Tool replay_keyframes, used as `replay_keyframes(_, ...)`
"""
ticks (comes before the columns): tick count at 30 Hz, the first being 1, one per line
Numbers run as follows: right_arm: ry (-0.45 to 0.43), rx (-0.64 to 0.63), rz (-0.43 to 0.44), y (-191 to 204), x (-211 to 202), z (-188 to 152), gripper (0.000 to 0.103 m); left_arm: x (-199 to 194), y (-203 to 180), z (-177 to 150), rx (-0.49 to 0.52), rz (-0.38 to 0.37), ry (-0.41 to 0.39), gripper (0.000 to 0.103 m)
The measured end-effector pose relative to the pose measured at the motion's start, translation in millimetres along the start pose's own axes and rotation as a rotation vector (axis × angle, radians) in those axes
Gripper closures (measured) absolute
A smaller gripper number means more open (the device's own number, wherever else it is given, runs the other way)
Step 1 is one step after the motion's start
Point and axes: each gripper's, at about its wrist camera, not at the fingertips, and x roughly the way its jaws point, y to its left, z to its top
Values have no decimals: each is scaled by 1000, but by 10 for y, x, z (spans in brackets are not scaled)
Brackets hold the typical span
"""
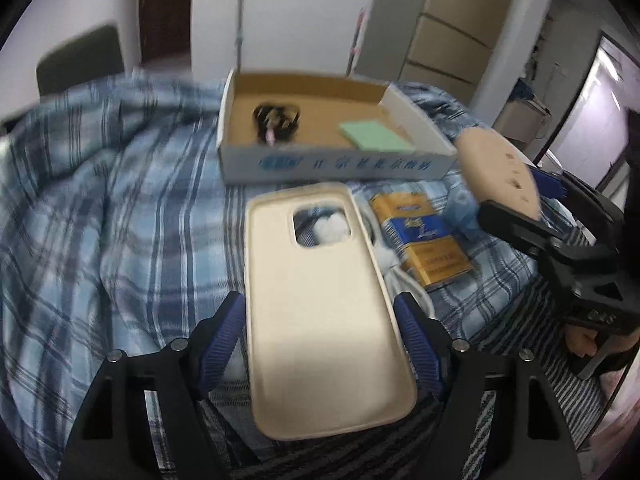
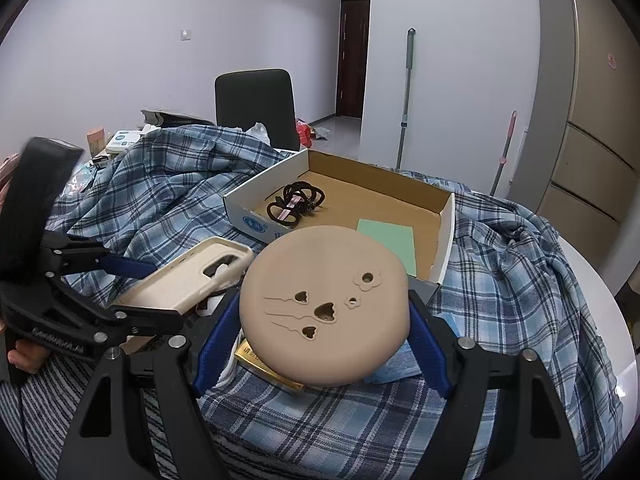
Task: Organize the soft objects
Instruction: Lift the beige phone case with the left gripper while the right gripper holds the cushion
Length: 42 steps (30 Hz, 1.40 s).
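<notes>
left tool (image 1: 320,320): clamped on cream phone case (image 1: 320,300), held over plaid cloth (image 1: 100,220) | right tool (image 2: 324,336): gripping tan round pad (image 2: 324,304), lifted near cardboard box (image 2: 444,236) | box holds black hair ties (image 2: 294,200), green sheet (image 2: 388,240)

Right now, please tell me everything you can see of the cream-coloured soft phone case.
The cream-coloured soft phone case looks like matte silicone, with rounded corners, a raised rim and one rounded camera cutout near its far end. It is empty. It sits between the blue ribbed pads of the left gripper, which touch its long edges, and it is tilted above the blue plaid cloth, in front of the shallow cardboard box.
</notes>
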Motion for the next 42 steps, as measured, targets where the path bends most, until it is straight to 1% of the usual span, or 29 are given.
replay_keyframes(2, -4, 4, -2, -13, -12, 1, 26, -67, -102, -12, 56, 2, -36, 25)
replay_keyframes(4, -9, 5, -10, -31, -30, 6, 26, -95, -195, -20, 102, -8, -49, 25)
replay_keyframes(7, -17, 17, -23, -74, -48, 15, 25, -64, -288, -31, 145, -9, -37, 25)
replay_keyframes(9, -16, 31, -25, -107, -48, 19, 25, -41, -310, -29, 159, -33, -21, 25)
replay_keyframes(10, -13, 37, -23, -119, -40, 21, 25, -15, -327, -32, 171, -59, 1, 25)
replay_keyframes(11, -10, 40, -22, -125, -33, 21, 25, 14, -352, -44, 180, -65, 15, 25)
replay_keyframes(14, -7, 36, -23, -125, -24, 21, 25, 64, -455, -70, 228, -6, 31, 25)
replay_keyframes(16, -9, 31, -24, -115, -26, 22, 25, 66, -449, -77, 223, -3, 35, 24)
replay_keyframes(19, -10, 30, -26, -110, -32, 20, 25, 140, -375, -52, 164, 36, 65, 23)
replay_keyframes(25, -6, 33, -24, -110, -29, 21, 25, 214, -303, -43, 126, -17, 111, 23)
replay_keyframes(29, -1, 31, -24, -101, -20, 18, 25, 247, -258, -26, 97, -48, 126, 25)
replay_keyframes(32, -2, 34, -24, -99, -21, 20, 25, 182, -250, -29, 85, -45, 93, 26)
replay_keyframes(35, -6, 38, -25, -113, -21, 14, 25, 57, -271, -27, 97, -37, 23, 27)
replay_keyframes(37, -12, 40, -27, -125, -34, 11, 25, -49, -319, -39, 119, -13, -41, 28)
replay_keyframes(38, -14, 41, -28, -125, -38, 10, 25, -120, -347, -40, 131, -5, -87, 28)
replay_keyframes(39, -16, 42, -27, -127, -43, 10, 25, -167, -362, -41, 137, 1, -119, 30)
replay_keyframes(40, -16, 45, -21, -136, -43, 11, 25, -229, -379, -43, 143, 16, -162, 43)
replay_keyframes(41, -14, 48, -17, -138, -37, 9, 25, -263, -383, -42, 146, 29, -184, 60)
replay_keyframes(42, -12, 53, -20, -145, -31, 9, 25, -294, -379, -36, 149, 16, -199, 70)
